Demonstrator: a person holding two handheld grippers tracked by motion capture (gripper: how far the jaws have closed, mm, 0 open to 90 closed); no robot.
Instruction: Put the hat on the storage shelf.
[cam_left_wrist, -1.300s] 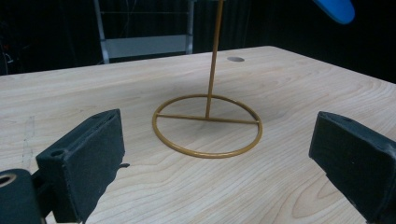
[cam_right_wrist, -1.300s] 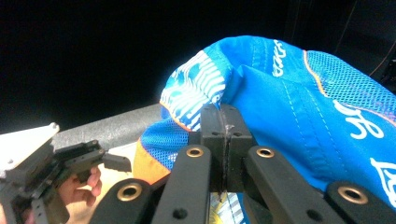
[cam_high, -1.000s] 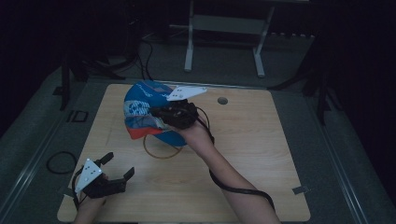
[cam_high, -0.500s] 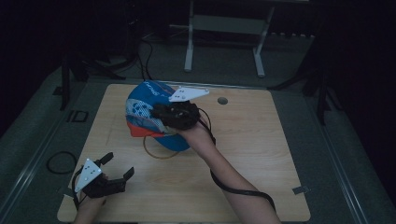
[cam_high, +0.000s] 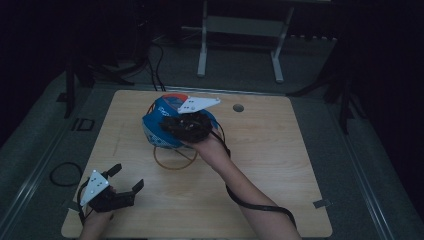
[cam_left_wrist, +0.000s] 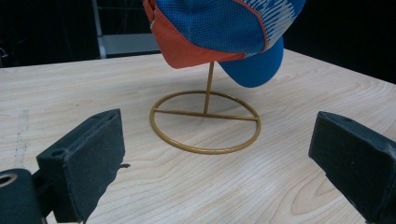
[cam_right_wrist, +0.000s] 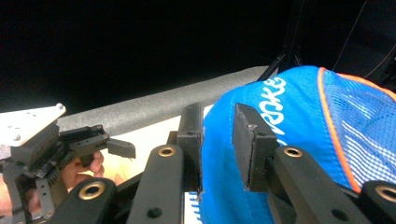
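The right gripper has its two black jaws pinched on a fold of the blue cap, cloth bunched between the pads. From above, that gripper and the hand behind it cover much of the cap's crown, so its top is hard to read there. Up close the fabric is smooth blue at the front with white lettering, partly cut off by a jaw, and it turns to open mesh past an orange seam. The cap sits on a thin brass-coloured wire stand: a round ring base with a crossbar and an upright rod that disappears up into the cap. Its orange band and blue peak hang over the ring, the top cropped away.

The left gripper rests low at the near left corner of the pale wooden table, well apart from the stand, jaws spread wide around nothing. Its blocky, matte pads frame the ring. The room beyond the table is too dark to make out.
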